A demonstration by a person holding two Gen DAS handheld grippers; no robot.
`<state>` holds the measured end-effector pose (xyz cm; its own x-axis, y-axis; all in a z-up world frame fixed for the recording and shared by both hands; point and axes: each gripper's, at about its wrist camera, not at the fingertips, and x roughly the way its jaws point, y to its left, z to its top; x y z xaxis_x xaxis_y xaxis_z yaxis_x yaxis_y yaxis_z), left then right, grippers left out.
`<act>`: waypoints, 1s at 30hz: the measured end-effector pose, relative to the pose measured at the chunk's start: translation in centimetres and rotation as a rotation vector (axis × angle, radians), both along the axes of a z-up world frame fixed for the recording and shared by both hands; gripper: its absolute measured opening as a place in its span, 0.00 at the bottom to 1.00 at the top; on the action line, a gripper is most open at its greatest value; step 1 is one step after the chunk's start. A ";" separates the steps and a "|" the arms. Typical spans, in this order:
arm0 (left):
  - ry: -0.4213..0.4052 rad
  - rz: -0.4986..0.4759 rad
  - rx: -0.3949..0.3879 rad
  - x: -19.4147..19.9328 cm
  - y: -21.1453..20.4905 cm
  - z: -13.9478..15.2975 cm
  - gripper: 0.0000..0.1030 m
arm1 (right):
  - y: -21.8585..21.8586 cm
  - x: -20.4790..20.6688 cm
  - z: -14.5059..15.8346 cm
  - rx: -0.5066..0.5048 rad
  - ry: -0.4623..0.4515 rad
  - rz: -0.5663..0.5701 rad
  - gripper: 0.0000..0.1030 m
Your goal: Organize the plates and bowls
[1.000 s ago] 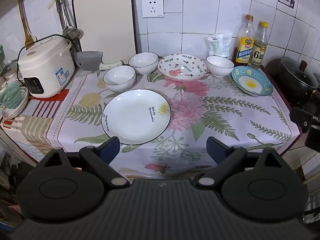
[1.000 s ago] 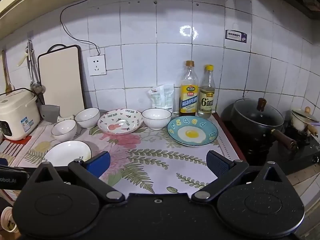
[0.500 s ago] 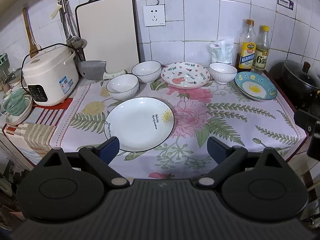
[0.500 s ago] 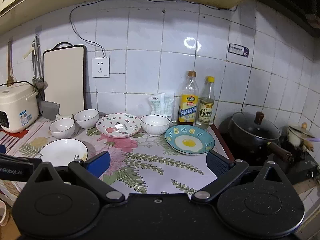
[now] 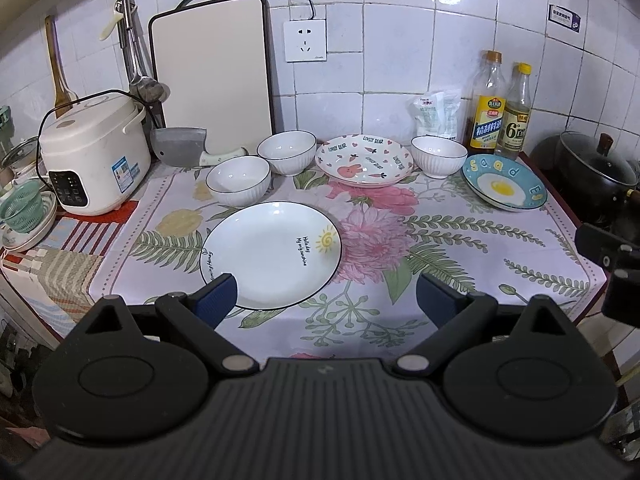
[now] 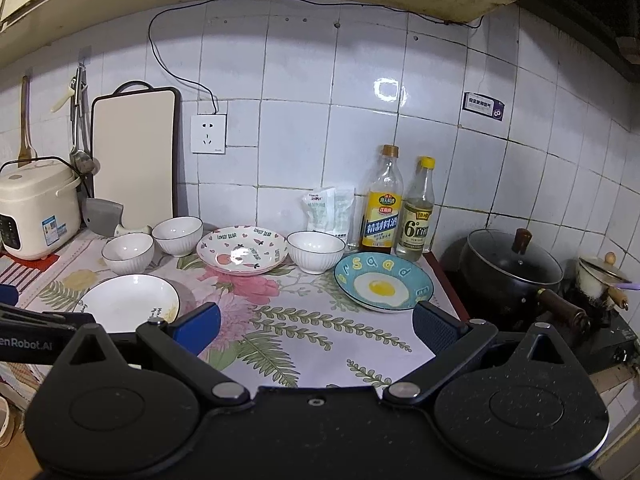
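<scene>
Both grippers hang in front of the table (image 5: 440, 248), which wears a flowered cloth, and neither one holds or touches anything. The left gripper (image 5: 326, 294) has its jaws spread wide and empty; in the left wrist view one blue pad (image 5: 218, 294) overlaps the near rim of the white plate (image 5: 270, 254), but whether it touches the plate cannot be told. The right gripper (image 6: 316, 322) also has its jaws wide apart and empty, above the bare cloth near the table's front edge. The white plate lies flat near the front left of the cloth. Behind it stand two white bowls, one (image 5: 239, 180) closer and one (image 5: 287, 152) just beyond it, close together. To their right lies the pink patterned plate (image 5: 364, 160), then a third white bowl (image 5: 439, 156) just beside it, and the blue plate with an egg picture (image 5: 504, 188) near the right edge. Two bottles (image 5: 500, 116) stand against the tiled wall behind the blue plate. A rice cooker (image 5: 94, 152) sits at the left end, with a cutting board (image 5: 212, 72) leaning on the wall beside it, and a black pot (image 6: 512, 268) sits on the stove to the right.
</scene>
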<state>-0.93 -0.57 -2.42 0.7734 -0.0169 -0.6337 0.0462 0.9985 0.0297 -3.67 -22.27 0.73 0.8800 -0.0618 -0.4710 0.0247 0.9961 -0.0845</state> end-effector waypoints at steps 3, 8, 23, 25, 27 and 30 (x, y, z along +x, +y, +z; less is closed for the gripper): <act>0.017 0.010 0.006 0.1 0.0 -0.4 0.95 | 0.1 0.1 -0.1 0.002 0.006 -0.003 1.00; 0.033 0.020 0.006 0.5 0.1 -0.8 0.95 | 0.0 0.3 -0.1 0.005 0.014 -0.006 1.00; 0.049 0.024 0.009 0.3 0.3 -1.3 0.95 | -0.7 0.2 -0.4 0.022 0.029 -0.034 1.00; 0.054 0.019 0.013 0.3 0.3 -1.3 0.95 | -0.8 0.2 -0.5 0.019 0.030 -0.036 1.00; 0.052 0.018 0.014 0.1 0.4 -1.2 0.95 | -0.7 0.2 -0.5 0.016 0.035 -0.038 1.00; 0.047 0.016 0.010 -0.2 0.5 -1.1 0.95 | -0.8 0.2 -0.5 0.013 0.037 -0.040 1.00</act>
<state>-1.09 -0.08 -3.50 0.7428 0.0016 -0.6695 0.0323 0.9987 0.0382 -3.49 -23.05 0.18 0.8588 -0.0900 -0.5043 0.0612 0.9954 -0.0735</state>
